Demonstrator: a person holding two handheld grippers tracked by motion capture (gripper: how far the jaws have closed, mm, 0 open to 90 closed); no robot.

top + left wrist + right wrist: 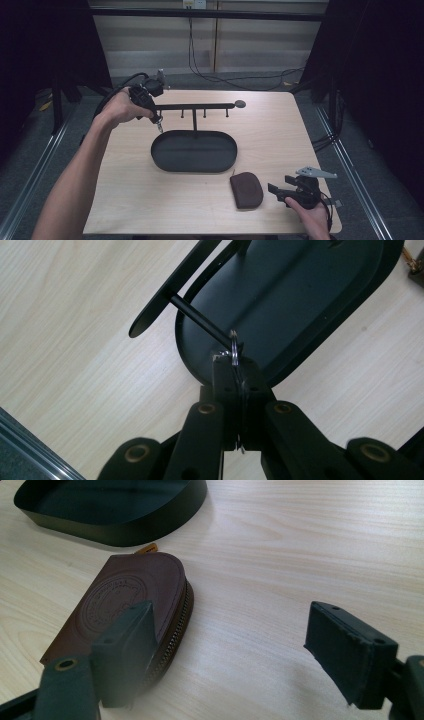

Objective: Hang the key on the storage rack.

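The left gripper (234, 365) is clenched on a silver metal key ring (233, 347) at the left end peg of the black metal hook rack (194, 106), above the black oval tray (194, 151) mid-table. The right gripper (240, 650) is released, jaws apart, beside the brown leather zip pouch (125, 600) near the light wooden table's (270, 135) front edge.

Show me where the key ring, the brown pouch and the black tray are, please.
key ring (233, 346): left gripper view, on the metal loop above the shut jaws.
brown pouch (127, 587): right gripper view, on its embossed top face.
black tray (194, 169): high view, on its near rim.
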